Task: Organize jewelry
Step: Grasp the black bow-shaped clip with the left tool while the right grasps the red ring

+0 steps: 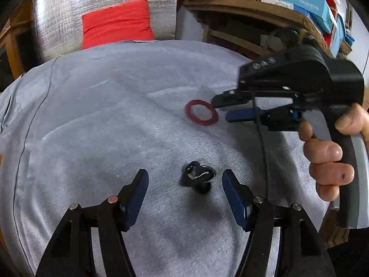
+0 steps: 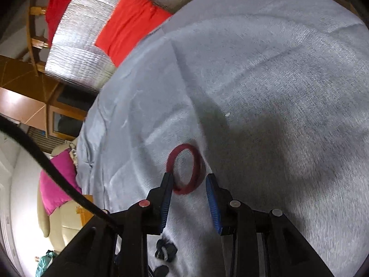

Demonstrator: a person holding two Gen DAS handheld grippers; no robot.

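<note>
Only the left wrist view shows the hand [image 1: 332, 152] gripping the right gripper [image 1: 221, 109], jaws parted beside the red ring [image 1: 201, 112] on grey cloth [image 1: 92, 115], while the left gripper [image 1: 185, 181] gapes around a dark trinket [image 1: 197, 176] nearer than the ring.

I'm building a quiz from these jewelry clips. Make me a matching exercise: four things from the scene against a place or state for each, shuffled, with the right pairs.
Things:
1. red bangle
2. black ornament
3. left gripper
4. red cushion

Places or states:
A. open, on either side of a dark piece
B. beyond the cloth's far edge, against silver foil
C. flat on the grey cloth, at the right gripper tips
D. on the cloth between two blue-padded fingers

Pairs: 1-C, 2-D, 3-A, 4-B
</note>
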